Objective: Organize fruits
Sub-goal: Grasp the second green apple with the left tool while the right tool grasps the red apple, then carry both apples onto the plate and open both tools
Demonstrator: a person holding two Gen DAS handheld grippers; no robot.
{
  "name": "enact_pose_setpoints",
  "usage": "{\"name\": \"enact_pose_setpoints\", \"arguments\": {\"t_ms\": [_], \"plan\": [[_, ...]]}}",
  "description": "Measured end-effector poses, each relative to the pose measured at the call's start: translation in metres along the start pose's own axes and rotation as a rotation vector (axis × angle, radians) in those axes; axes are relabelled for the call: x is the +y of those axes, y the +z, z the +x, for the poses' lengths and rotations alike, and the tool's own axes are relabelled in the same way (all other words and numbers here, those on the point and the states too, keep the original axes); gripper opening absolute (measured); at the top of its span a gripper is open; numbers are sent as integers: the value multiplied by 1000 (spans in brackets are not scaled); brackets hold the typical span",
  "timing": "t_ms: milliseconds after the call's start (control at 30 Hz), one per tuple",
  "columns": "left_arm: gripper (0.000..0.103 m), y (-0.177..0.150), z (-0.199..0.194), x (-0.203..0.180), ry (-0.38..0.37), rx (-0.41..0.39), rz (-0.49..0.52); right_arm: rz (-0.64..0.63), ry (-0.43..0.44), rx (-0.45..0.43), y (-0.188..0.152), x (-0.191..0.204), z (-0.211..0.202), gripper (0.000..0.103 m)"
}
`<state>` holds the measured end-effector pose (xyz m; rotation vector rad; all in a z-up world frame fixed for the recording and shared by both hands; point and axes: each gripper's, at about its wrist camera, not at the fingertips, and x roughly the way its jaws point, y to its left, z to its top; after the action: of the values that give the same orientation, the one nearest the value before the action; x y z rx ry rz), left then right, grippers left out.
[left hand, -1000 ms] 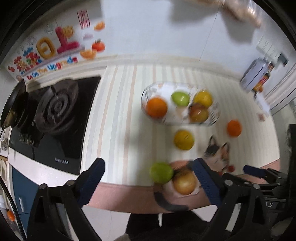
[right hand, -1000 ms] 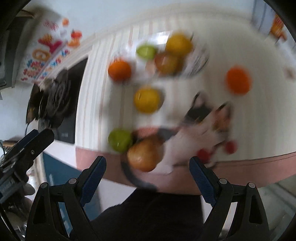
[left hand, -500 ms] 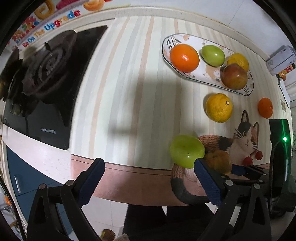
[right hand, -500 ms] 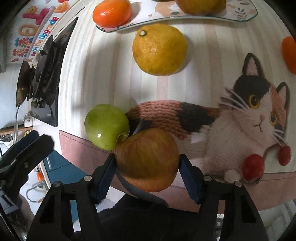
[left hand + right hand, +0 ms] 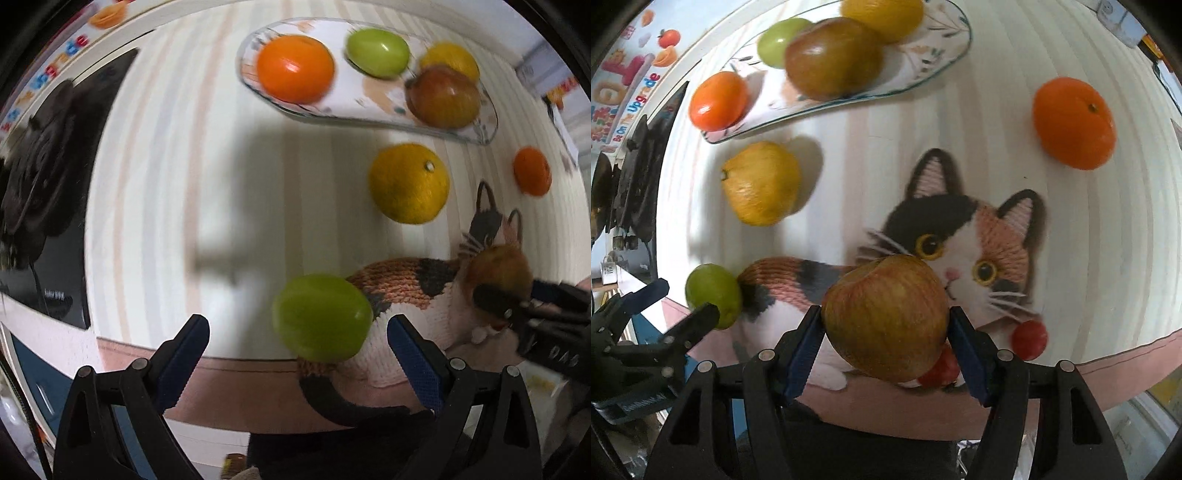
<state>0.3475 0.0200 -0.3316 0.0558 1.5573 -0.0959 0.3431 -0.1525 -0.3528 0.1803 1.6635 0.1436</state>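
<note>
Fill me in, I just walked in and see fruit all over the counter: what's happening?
Someone is sorting fruit with two handheld grippers. The right gripper is clamped on a reddish-yellow apple over the cat mat. The left gripper is open, with a green apple between its fingers but not gripped. The plate holds four fruits. A yellow citrus and an orange lie loose on the counter.
</note>
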Motion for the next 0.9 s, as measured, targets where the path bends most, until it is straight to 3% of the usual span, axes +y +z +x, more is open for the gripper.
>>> {"name": "enact_pose_setpoints", "arguments": {"t_ms": [167,467,533,600,667,900], "plan": [[99,4,18,-16,15,35,54,17,30,5,4,-8,0,70],[97,10,35,-21,21,48,66,34,57,14,11,-28,-9,70],[90,12,34,-15,14,39,72,38,61,14,11,-30,-10,70],[71,13,36,-13,10,36,73,35,62,14,10,-31,-8,70],[61,13,35,-10,-19,28,62,28,59,14,11,-30,-9,70],[60,13,26,-5,-19,13,49,16,51,6,10,-25,-12,70]]}}
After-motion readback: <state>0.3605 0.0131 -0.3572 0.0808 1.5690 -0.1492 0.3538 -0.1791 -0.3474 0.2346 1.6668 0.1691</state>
